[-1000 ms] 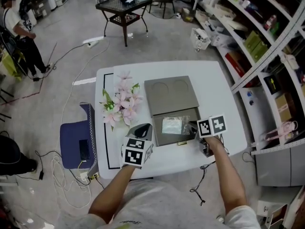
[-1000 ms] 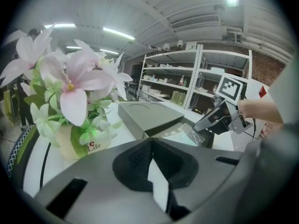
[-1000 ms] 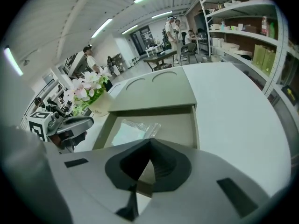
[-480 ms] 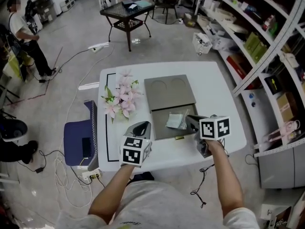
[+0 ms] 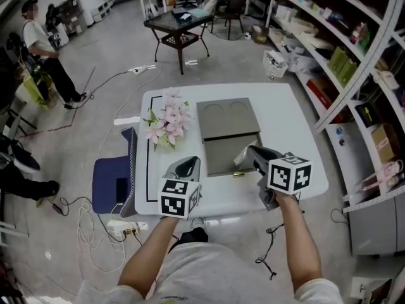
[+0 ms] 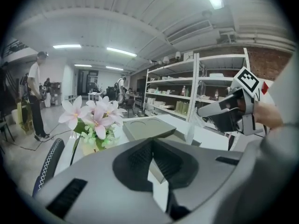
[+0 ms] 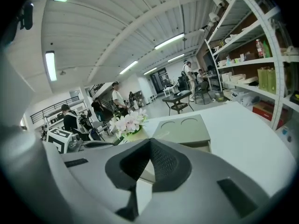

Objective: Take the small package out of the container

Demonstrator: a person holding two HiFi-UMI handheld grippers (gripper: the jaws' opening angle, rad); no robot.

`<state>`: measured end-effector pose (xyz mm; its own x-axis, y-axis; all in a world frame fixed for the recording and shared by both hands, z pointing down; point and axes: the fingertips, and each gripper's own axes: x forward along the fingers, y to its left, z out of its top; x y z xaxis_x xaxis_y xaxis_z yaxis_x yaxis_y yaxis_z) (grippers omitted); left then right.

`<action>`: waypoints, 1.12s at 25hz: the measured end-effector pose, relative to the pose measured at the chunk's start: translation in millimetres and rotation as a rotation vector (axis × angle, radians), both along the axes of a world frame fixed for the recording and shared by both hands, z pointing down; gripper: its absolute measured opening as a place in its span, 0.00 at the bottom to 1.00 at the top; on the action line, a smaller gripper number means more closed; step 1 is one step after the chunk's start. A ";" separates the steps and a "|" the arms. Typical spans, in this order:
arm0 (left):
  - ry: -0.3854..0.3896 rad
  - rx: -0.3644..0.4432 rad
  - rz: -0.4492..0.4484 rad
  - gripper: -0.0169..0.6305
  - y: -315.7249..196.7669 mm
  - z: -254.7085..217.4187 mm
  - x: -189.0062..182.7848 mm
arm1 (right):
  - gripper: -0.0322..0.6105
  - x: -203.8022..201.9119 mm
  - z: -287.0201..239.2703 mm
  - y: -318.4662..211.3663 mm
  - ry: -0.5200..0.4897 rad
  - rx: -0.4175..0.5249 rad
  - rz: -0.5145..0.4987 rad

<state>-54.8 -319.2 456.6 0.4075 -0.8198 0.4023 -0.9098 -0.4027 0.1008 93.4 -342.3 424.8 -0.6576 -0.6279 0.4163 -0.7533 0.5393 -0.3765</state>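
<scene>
The grey container [image 5: 223, 158] lies open on the white table [image 5: 285, 119], its lid [image 5: 226, 118] folded back; its tray shows nothing inside. My right gripper [image 5: 248, 152] hovers over the tray's right edge, shut on the small clear package [image 5: 242, 155], which hangs from its tips. The left gripper view shows that package [image 6: 190, 133] dangling under the right gripper [image 6: 203, 112], above the container [image 6: 147, 129]. My left gripper [image 5: 185, 168] is held near the table's front, left of the container, shut and empty [image 6: 152, 146]. In the right gripper view the jaws [image 7: 150, 146] meet, with the container [image 7: 184, 130] beyond.
A vase of pink flowers [image 5: 168, 122] stands left of the container. A blue chair [image 5: 114, 185] is beside the table's left edge, with cables on the floor. Shelving [image 5: 354, 62] lines the right side. A person [image 5: 44, 49] stands far left, near a dark side table [image 5: 180, 24].
My right gripper took the package from the tray, lifted it and drew it right, toward the tray's edge. The left gripper stayed near the front edge.
</scene>
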 end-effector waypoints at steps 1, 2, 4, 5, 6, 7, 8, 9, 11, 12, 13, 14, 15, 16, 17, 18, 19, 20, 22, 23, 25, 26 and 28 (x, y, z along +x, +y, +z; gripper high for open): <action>-0.002 0.008 -0.002 0.03 4.8 -3.8 0.8 | 0.06 1.1 -5.3 5.8 -0.006 0.015 0.001; -0.004 0.016 -0.004 0.03 9.5 -7.6 1.7 | 0.06 2.4 -10.5 11.7 -0.012 0.030 0.002; -0.007 0.030 -0.008 0.03 19.0 -15.2 4.3 | 0.06 5.7 -20.4 23.3 -0.024 0.059 0.008; -0.008 0.037 -0.010 0.03 23.7 -18.7 5.9 | 0.06 7.7 -24.7 29.0 -0.030 0.073 0.012; -0.009 0.044 -0.011 0.03 28.2 -21.9 7.5 | 0.06 9.7 -28.4 34.5 -0.036 0.087 0.017; -0.011 0.051 -0.013 0.03 32.5 -24.7 9.0 | 0.06 11.6 -32.0 39.9 -0.043 0.100 0.022; -0.013 0.056 -0.013 0.03 36.9 -27.1 10.3 | 0.06 13.4 -35.2 45.5 -0.053 0.113 0.028; -0.016 0.061 -0.014 0.03 41.6 -29.0 11.5 | 0.06 15.4 -38.3 51.5 -0.062 0.127 0.035; -0.022 0.069 -0.015 0.03 51.8 -32.1 14.0 | 0.06 20.3 -43.3 63.9 -0.075 0.155 0.050; -0.024 0.074 -0.015 0.03 57.0 -33.7 15.4 | 0.06 23.1 -45.2 70.1 -0.077 0.168 0.058; -0.025 0.077 -0.016 0.03 62.2 -35.2 16.7 | 0.06 25.7 -46.8 76.1 -0.078 0.180 0.065; -0.025 0.081 -0.017 0.03 67.2 -36.5 17.8 | 0.06 28.0 -47.8 81.9 -0.079 0.191 0.071; -0.027 0.084 -0.018 0.03 72.0 -37.4 18.8 | 0.06 29.8 -48.3 87.4 -0.079 0.202 0.076; -0.029 0.085 -0.018 0.03 76.5 -37.9 19.6 | 0.06 31.2 -48.4 92.8 -0.078 0.213 0.081; -0.031 0.087 -0.018 0.03 80.5 -38.2 20.3 | 0.06 32.2 -48.2 97.7 -0.075 0.223 0.086; -0.033 0.088 -0.017 0.03 84.0 -38.3 21.0 | 0.06 32.8 -47.7 102.2 -0.070 0.233 0.089; -0.034 0.089 -0.016 0.03 87.2 -38.4 21.6 | 0.06 33.0 -46.8 106.2 -0.064 0.240 0.092; -0.036 0.089 -0.016 0.03 90.4 -38.4 22.1 | 0.05 32.8 -45.8 110.0 -0.059 0.244 0.092; -0.037 0.088 -0.015 0.03 97.4 -37.6 22.8 | 0.05 31.6 -43.5 117.9 -0.049 0.249 0.091; -0.038 0.087 -0.015 0.03 100.6 -36.8 23.1 | 0.05 31.0 -42.5 121.5 -0.045 0.251 0.090; -0.037 0.087 -0.014 0.03 105.3 -35.3 24.0 | 0.05 30.6 -41.5 127.0 -0.039 0.258 0.090; -0.036 0.087 -0.014 0.03 107.2 -34.7 24.6 | 0.05 30.6 -41.4 129.0 -0.038 0.261 0.090; -0.037 0.089 -0.013 0.03 110.7 -34.3 25.6 | 0.06 30.0 -41.4 132.4 -0.040 0.267 0.089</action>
